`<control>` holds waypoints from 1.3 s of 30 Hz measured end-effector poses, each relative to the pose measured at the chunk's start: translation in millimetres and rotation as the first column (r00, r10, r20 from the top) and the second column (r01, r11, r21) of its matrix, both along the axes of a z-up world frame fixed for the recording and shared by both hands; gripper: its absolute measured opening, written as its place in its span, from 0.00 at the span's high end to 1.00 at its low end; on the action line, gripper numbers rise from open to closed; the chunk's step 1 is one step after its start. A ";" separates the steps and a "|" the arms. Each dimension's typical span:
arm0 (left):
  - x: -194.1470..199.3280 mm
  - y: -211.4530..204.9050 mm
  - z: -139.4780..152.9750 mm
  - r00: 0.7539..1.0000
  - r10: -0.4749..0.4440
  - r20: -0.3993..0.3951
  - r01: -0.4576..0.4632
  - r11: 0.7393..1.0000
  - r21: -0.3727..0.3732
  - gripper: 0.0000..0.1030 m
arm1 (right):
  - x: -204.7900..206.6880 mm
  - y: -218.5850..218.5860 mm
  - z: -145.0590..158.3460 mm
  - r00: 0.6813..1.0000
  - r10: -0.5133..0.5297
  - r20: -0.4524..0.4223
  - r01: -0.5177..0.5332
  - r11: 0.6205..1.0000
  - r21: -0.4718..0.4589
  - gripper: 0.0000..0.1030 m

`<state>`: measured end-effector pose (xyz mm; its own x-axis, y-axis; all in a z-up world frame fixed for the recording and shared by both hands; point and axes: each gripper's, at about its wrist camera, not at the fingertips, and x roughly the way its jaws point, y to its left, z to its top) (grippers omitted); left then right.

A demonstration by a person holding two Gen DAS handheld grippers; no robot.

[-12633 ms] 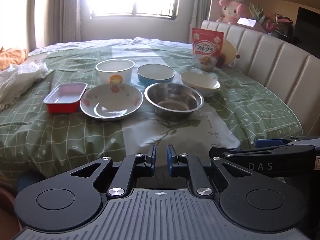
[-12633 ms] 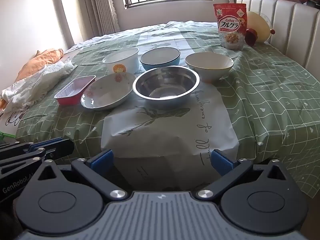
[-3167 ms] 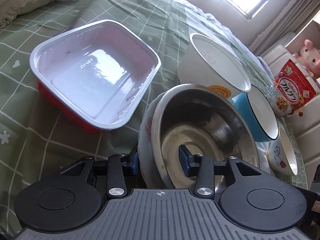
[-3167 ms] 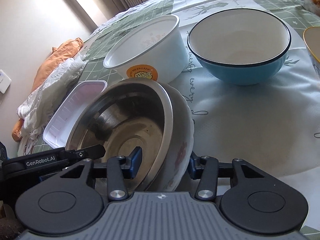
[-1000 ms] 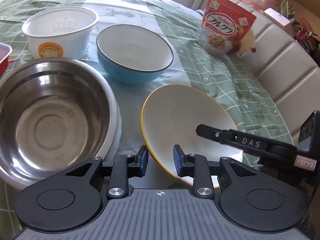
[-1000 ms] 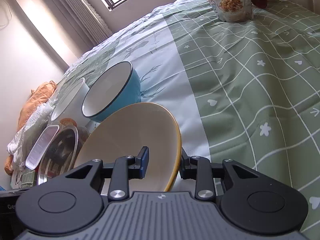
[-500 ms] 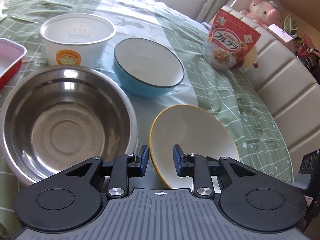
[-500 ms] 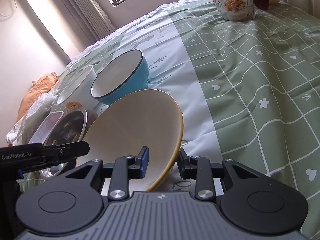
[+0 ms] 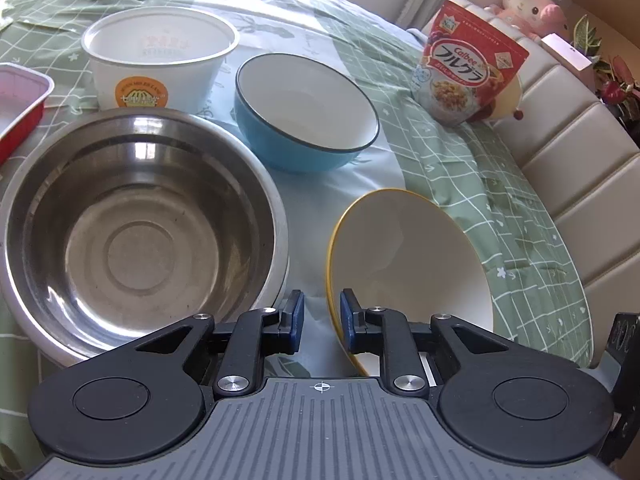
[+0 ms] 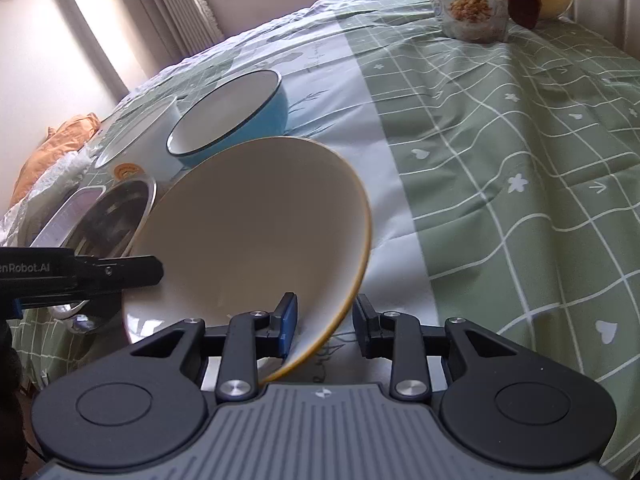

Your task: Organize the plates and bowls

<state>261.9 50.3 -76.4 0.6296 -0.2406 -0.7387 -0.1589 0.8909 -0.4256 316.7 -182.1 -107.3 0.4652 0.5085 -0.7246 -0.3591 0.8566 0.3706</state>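
Bedding in green with a white grid and small hearts [image 9: 472, 168] covers the whole surface, with a pale blue printed strip [image 10: 340, 80] running down its middle where the dishes stand. Beside the bed rises a cream padded headboard [image 9: 568, 132], and against it leans a red cereal bag with Japanese lettering [image 9: 460, 80].

Largest of the dishes is the round stainless steel bowl [image 9: 132, 232], sitting to the left in the left wrist view; a white rim shows just under its right edge. Behind it stands a white paper tub with an orange round label [image 9: 160, 64], and at the far left edge lies a red rectangular tray with a pale inside [image 9: 20, 100]. A blue bowl with a white inside and dark rim [image 9: 306, 112] rests beside the tub.

The cream bowl with a yellow rim [image 10: 256, 240] is tilted steeply, lifted at its right side, just right of the steel bowl and in front of the blue one.

The right gripper [image 10: 325, 328] has its fingers pinching that bowl's rim, one blue pad inside and one outside. The left gripper [image 9: 320, 320] is closing its jaws on the opposite rim, which sits between the pads, the right pad at the inner wall and the left one not yet touching.
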 end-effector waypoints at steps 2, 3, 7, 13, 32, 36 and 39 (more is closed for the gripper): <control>-0.2 2.1 1.5 1.000 0.007 0.012 -0.007 1.000 -0.011 0.80 | -5.3 12.4 2.2 1.000 0.005 0.031 -0.004 0.999 -0.034 0.68; -0.4 2.7 3.0 1.000 0.010 0.020 -0.009 1.000 -0.013 0.78 | -6.9 16.8 3.1 0.999 0.011 0.051 -0.008 0.999 -0.050 0.68; -0.9 1.0 5.2 1.000 -0.001 0.023 0.001 1.000 0.010 0.79 | -1.7 16.7 0.0 0.999 0.015 0.034 -0.014 0.999 -0.038 0.69; -1.8 0.8 9.2 1.000 -0.015 0.023 0.015 1.000 0.004 0.80 | -4.7 -1.3 13.6 0.997 -0.005 0.071 0.008 1.000 -0.030 0.63; 127.6 104.6 21.0 0.991 0.135 -0.022 -0.134 0.991 0.011 0.79 | 132.9 38.9 79.6 0.999 -0.005 0.033 0.006 1.000 -0.021 0.15; 146.6 103.0 9.0 0.993 0.111 -0.040 -0.111 0.994 0.011 0.79 | 177.3 64.5 57.2 0.994 0.030 -0.103 -0.025 0.999 0.042 0.30; 159.1 97.3 6.8 0.996 0.085 -0.034 -0.084 0.996 0.033 0.78 | 201.6 86.1 33.1 0.981 0.054 -0.185 -0.047 0.998 0.040 0.49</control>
